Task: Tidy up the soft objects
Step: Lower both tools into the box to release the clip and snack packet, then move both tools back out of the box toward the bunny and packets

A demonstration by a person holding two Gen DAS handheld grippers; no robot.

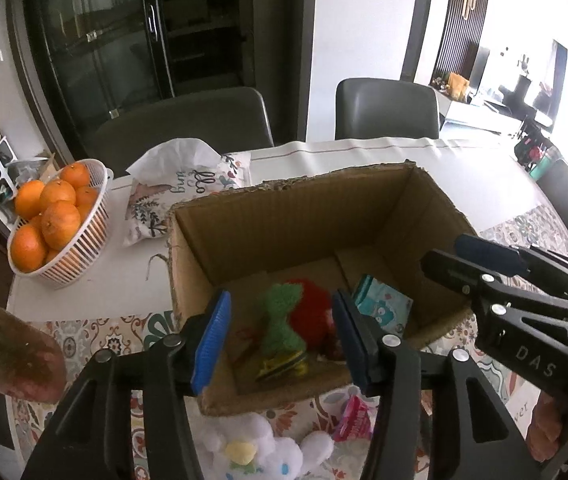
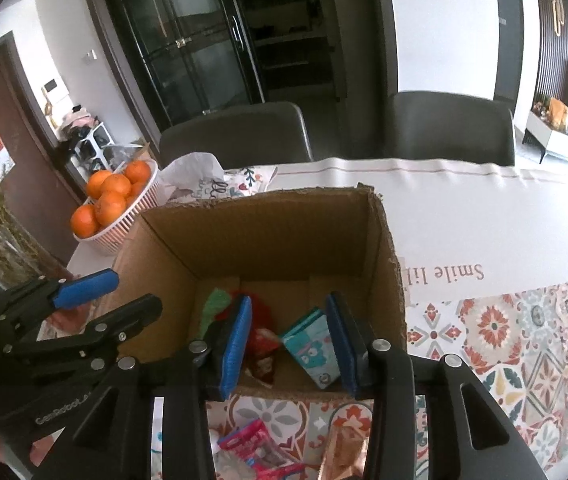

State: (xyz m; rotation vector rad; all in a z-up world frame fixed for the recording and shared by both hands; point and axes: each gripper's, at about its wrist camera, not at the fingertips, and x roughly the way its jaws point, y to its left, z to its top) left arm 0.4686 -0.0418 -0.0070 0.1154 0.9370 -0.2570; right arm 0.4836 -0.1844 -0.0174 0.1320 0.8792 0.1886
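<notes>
Left wrist view: green plush stands upright in the cardboard box, both grippers' fingers released.

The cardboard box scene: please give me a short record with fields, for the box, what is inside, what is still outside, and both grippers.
container: cardboard box, open at the top, on the patterned tablecloth
inside: green plush toy, red fluffy toy, teal packet
outside, near side: white plush toy, pink packet
left gripper: open over the box, holding nothing
right gripper: open over the box, holding nothing
beside box: basket of oranges
</notes>
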